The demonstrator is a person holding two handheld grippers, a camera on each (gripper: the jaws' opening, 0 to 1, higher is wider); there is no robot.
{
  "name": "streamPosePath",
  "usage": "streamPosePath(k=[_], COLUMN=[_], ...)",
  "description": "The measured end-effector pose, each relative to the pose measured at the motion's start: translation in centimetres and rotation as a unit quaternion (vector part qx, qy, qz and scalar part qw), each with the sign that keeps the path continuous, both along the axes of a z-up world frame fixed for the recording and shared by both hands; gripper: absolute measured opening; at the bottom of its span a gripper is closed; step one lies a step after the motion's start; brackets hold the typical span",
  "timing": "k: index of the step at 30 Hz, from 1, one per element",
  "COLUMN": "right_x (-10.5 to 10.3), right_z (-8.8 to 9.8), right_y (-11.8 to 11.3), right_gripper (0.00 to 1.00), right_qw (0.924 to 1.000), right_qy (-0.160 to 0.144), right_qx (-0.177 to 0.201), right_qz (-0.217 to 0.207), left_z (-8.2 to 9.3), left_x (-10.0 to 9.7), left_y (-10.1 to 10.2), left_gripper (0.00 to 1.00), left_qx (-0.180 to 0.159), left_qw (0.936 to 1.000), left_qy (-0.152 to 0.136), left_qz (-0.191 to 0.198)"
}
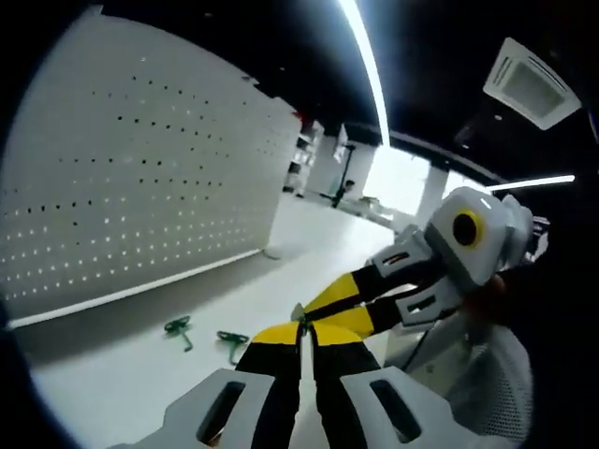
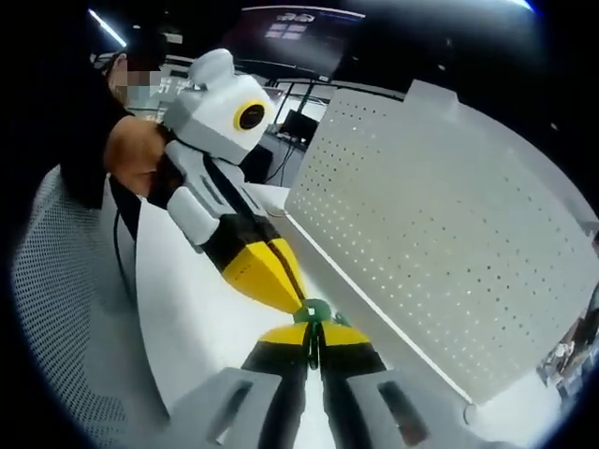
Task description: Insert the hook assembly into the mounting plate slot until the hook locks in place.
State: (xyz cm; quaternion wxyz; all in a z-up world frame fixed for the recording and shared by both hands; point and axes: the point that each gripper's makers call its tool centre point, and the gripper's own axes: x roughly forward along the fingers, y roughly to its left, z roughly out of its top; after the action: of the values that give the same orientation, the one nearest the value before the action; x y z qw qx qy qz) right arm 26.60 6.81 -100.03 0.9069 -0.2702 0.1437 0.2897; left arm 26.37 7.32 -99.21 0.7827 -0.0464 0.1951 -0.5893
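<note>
In the right gripper view, the right gripper (image 2: 313, 329) has its jaws pressed together on a small green hook (image 2: 314, 312), pinched at the tips; the left gripper (image 2: 298, 301) meets the same hook from the left, jaws also closed. In the left gripper view two more green hooks (image 1: 178, 327) (image 1: 231, 340) lie on the white table (image 1: 112, 374), well apart from the jaws. Behind stands the white pegboard (image 1: 140, 178), upright.

A dark ceiling carries a long bright light strip (image 1: 367, 70) and a square air vent (image 1: 530, 82). Beyond the fingers lies a white tabletop (image 1: 309, 220), with pale shelving (image 1: 304, 159) and a bright window (image 1: 398, 178) farther off.
</note>
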Motion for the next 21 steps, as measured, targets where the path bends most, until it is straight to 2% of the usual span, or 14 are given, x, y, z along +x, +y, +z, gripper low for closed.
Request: streamPosePath(k=[4, 13, 21], right_x=[0.05, -0.20, -0.33], right_z=[0.24, 0.06, -0.03], right_y=[-0.12, 0.24, 0.42], right_gripper=[0.01, 0.01, 0.01], right_qw=[0.9998, 0.9995, 0.9993], right_qy=[0.006, 0.015, 0.019], right_qx=[0.019, 0.030, 0.031], right_qz=[-0.005, -0.002, 0.001], left_z=[-0.33, 0.05, -0.53], left_x=[-0.05, 0.22, 0.52], left_y=[0.01, 0.11, 0.39], left_gripper=[0.05, 0.03, 0.02], left_qx=[0.008, -0.007, -0.016], left_qw=[0.9999, 0.9998, 0.9961], left_qy=[-0.009, 0.017, 0.082], left_qz=[-0.001, 0.011, 0.028])
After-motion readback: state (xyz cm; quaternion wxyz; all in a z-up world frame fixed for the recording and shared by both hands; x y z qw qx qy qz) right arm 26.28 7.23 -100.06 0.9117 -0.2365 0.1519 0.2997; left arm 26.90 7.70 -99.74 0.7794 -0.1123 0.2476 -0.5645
